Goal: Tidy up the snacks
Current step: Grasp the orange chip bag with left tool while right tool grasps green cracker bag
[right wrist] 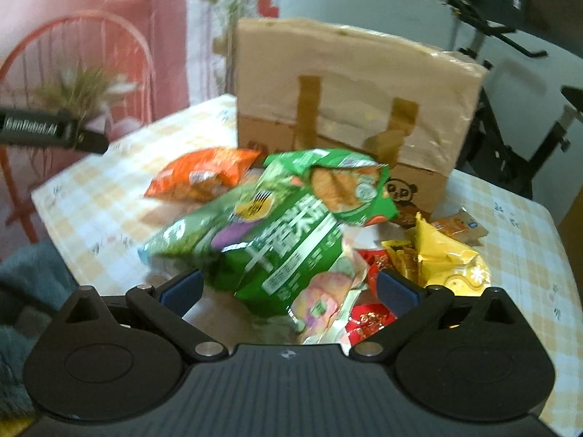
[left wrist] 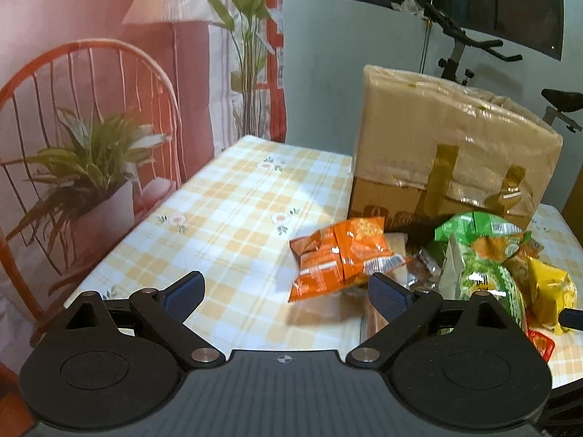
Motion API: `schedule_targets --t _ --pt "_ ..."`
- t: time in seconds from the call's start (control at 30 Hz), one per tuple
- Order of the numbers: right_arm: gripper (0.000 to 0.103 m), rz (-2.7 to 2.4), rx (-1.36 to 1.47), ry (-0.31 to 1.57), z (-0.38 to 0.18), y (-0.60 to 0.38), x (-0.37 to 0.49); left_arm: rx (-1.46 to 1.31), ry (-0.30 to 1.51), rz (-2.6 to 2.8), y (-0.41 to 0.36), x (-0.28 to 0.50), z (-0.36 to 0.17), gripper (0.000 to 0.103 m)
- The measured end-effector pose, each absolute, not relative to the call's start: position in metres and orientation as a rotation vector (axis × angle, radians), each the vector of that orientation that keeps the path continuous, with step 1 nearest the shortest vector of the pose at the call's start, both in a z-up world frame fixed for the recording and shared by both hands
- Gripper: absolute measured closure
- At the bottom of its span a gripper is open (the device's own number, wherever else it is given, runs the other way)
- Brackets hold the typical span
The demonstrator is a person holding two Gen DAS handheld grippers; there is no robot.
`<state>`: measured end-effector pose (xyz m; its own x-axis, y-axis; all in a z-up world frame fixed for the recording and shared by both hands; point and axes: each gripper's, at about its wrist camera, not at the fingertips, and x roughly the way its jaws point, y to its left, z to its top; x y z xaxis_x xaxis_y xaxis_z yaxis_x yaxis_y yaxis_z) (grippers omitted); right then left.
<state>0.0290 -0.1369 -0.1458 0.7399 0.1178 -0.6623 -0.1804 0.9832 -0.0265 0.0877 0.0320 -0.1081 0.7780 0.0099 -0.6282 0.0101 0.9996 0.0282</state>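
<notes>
Snack packets lie in one loose heap near the middle of the tabletop [left wrist: 226, 196], just in front of a tall cardboard box [left wrist: 448, 145] wrapped in shiny tape. Nothing looks sorted yet; by my reading the work is at its very start.

An orange packet [left wrist: 339, 258] sits at the heap's left edge, crinkled and glossy. A big green bag [right wrist: 277, 240] is puffed and creased on top; a yellow packet [right wrist: 448, 266] and small red wrappers [right wrist: 368, 320] lie at the right.

The left gripper [left wrist: 286, 291] and right gripper [right wrist: 288, 287] each hover with fingers spread wide, gripping nothing. The cloth is a smooth yellow check with small flowers.
</notes>
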Motion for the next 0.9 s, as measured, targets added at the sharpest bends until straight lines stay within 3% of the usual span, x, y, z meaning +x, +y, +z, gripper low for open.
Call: schedule_targets --t 0.33,0.67,0.9 --pt "0.0 0.288 -0.355 0.742 -0.177 -0.11 0.05 0.03 0.7 0.004 0.031 0.089 -0.119 0.005" --pt "0.002 0.229 -0.306 0.66 -0.189 -0.119 0.067 0.0 0.741 0.0 0.033 0.099 -0.131 0.005" --pt "0.022 0.243 -0.23 0.604 -0.182 -0.126 0.056 -0.037 0.742 -0.037 0.037 0.115 -0.139 0.005"
